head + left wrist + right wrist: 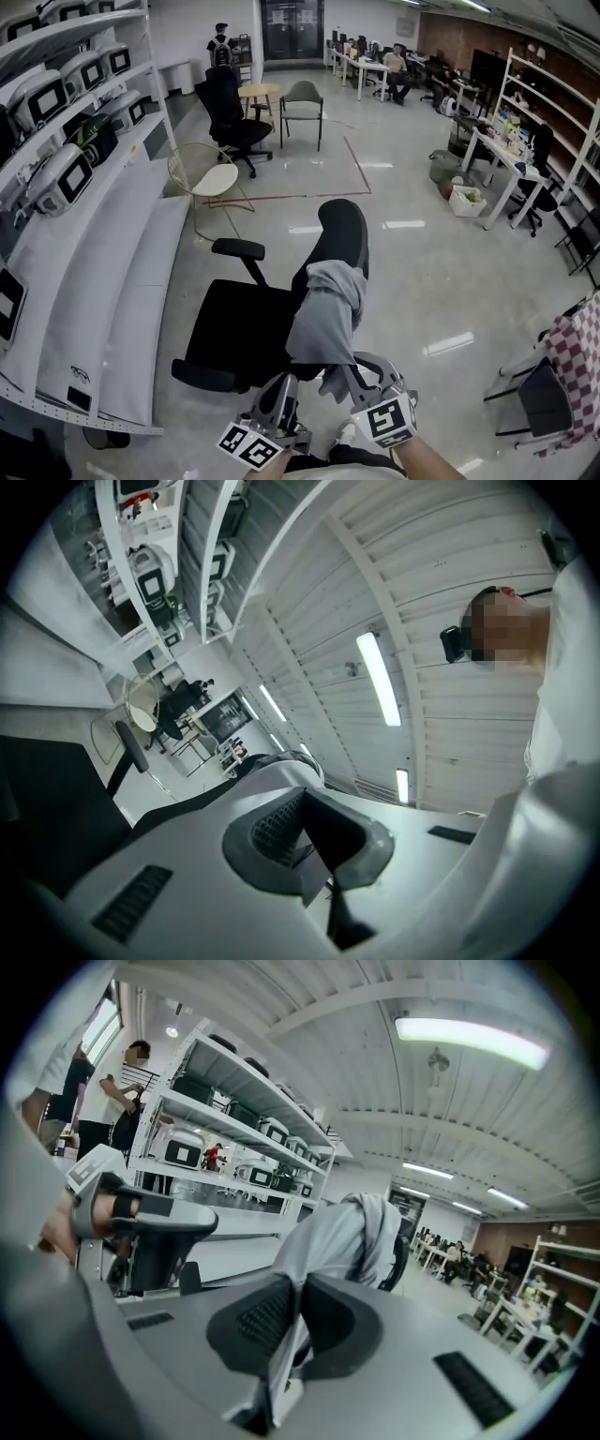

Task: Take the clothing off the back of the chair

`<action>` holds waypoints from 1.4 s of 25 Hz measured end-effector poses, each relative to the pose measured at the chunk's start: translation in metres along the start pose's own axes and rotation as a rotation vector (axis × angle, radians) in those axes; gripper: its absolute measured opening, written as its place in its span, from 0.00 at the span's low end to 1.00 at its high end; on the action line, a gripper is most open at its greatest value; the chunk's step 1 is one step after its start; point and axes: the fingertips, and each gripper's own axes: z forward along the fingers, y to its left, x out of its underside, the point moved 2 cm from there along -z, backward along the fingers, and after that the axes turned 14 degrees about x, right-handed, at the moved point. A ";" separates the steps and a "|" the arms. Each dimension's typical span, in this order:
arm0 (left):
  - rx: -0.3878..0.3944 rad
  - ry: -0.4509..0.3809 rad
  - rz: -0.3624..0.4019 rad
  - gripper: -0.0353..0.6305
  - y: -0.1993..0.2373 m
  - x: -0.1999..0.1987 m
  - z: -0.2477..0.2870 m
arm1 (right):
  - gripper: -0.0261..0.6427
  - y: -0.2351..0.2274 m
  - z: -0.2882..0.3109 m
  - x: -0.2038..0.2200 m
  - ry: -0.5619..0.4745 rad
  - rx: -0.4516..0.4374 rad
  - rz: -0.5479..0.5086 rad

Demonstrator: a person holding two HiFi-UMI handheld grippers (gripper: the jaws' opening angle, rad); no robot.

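At 9 o'clock in the head view, the white shelving [122,272] runs down the left edge. At about 7 o'clock, low in the frame, is your left hand-held gripper [281,389]. Its jaws are pressed together, and the left gripper view shows a thin fold of grey cloth pinched between them.

At the centre stands the black office chair [246,323] with its backrest toward you. The grey clothing [328,309] is draped over the upper part of that backrest. It hangs down the rear side toward 6 o'clock, where its lower edge reaches both hand-held grippers.

At about 5 o'clock, just beside the left one, your right hand-held gripper [361,373] also has its jaws squeezed together. In the right gripper view the clothing runs from the chair back straight down into the jaws, which are clamped on it. At 4 o'clock a red-and-white checked cloth [577,361] lies over another chair, well apart.
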 end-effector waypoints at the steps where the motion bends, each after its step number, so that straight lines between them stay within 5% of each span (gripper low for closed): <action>1: 0.005 0.005 -0.009 0.06 0.000 0.002 -0.001 | 0.08 0.002 -0.003 0.001 0.006 0.005 0.003; 12: 0.059 0.021 0.002 0.06 -0.037 0.016 0.006 | 0.08 0.011 -0.053 0.005 -0.023 -0.025 0.054; 24: -0.028 -0.001 0.072 0.06 -0.125 0.070 -0.026 | 0.08 0.023 -0.143 0.024 -0.122 -0.191 0.066; 35: -0.163 -0.032 0.105 0.06 -0.165 0.095 -0.086 | 0.08 0.045 -0.198 0.057 -0.091 -0.297 0.079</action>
